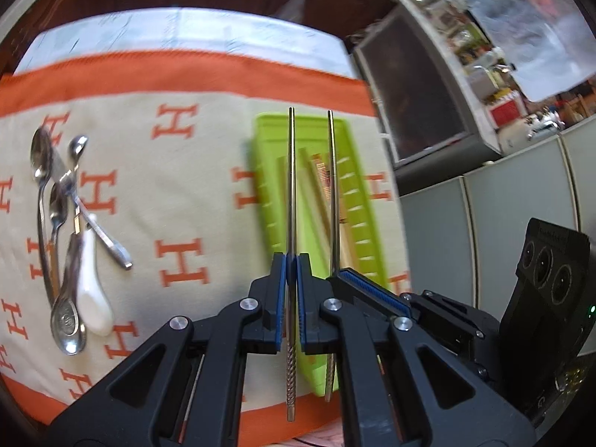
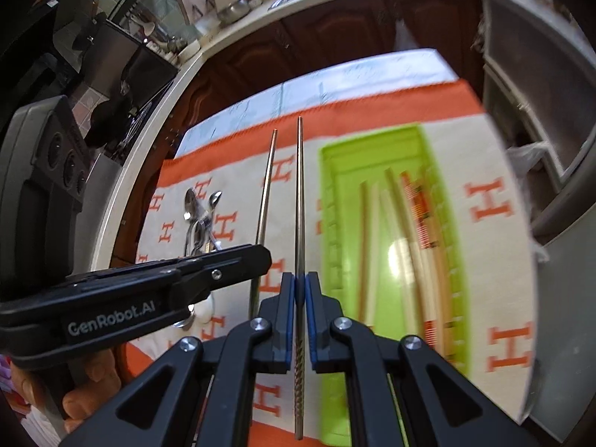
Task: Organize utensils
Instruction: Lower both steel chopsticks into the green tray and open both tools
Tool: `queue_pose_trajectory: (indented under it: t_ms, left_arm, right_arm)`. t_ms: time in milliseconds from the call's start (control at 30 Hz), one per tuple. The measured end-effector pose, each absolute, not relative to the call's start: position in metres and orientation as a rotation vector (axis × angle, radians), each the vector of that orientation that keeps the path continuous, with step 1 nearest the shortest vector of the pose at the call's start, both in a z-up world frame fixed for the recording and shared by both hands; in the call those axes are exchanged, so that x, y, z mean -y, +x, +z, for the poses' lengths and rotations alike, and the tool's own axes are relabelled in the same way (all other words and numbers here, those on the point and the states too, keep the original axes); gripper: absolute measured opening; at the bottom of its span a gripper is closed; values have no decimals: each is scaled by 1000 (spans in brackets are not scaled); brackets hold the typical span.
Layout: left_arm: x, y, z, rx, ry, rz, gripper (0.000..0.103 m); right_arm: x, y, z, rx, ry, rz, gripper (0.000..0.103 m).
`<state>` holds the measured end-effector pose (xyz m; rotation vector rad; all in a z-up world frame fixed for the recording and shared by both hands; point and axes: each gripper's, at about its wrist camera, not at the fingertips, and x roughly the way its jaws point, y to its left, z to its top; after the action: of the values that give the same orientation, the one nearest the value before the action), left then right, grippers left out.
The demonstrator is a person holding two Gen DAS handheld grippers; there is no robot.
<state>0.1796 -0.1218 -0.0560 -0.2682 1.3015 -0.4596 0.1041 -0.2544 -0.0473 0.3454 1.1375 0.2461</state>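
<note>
My left gripper (image 1: 292, 264) is shut on a metal chopstick (image 1: 291, 186) that points forward over the lime green tray (image 1: 266, 171). My right gripper (image 2: 300, 283) is shut on a second metal chopstick (image 2: 299, 201), held just left of the tray (image 2: 329, 231). The two chopsticks run nearly parallel, side by side. Each gripper shows in the other's view: the right gripper (image 1: 372, 292) beside the second chopstick (image 1: 332, 193), and the left gripper (image 2: 257, 259) with its chopstick (image 2: 266, 193). Several wooden chopsticks (image 2: 404, 246) lie in the tray.
A pile of metal spoons (image 1: 56, 201) and a white ceramic spoon (image 1: 91, 279) lies on the cream and orange H-patterned cloth (image 1: 178, 193) at the left. Dark wooden cabinets (image 2: 335, 33) stand beyond the table. A grey appliance (image 1: 417, 85) stands at the right.
</note>
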Motion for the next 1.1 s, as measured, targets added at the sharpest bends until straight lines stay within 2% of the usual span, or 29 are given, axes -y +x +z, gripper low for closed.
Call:
queue_pose_trajectory:
  t_ms: [200, 600, 800, 867, 933, 1100]
  left_arm:
    - [151, 170, -47, -1270, -243, -467, 3]
    - [178, 167, -106, -1329, -141, -415, 4]
    - [172, 157, -104, -1296, -61, -369, 22]
    - [166, 150, -98, -1273, -43, -350, 33]
    - [159, 143, -94, -1243, -31, -334, 40]
    - [144, 129, -81, -1186, 8, -320, 44]
  right_arm:
    - [281, 104, -49, -1140, 300, 179, 6]
    - [297, 109, -94, -1244, 283, 146, 6]
    - [293, 101, -96, -1247, 302, 154, 6]
    - [291, 96, -94, -1242, 314, 157, 6]
    - [288, 91, -92, -1237, 320, 160, 6]
    - [276, 77, -85, -1225, 335, 178, 9]
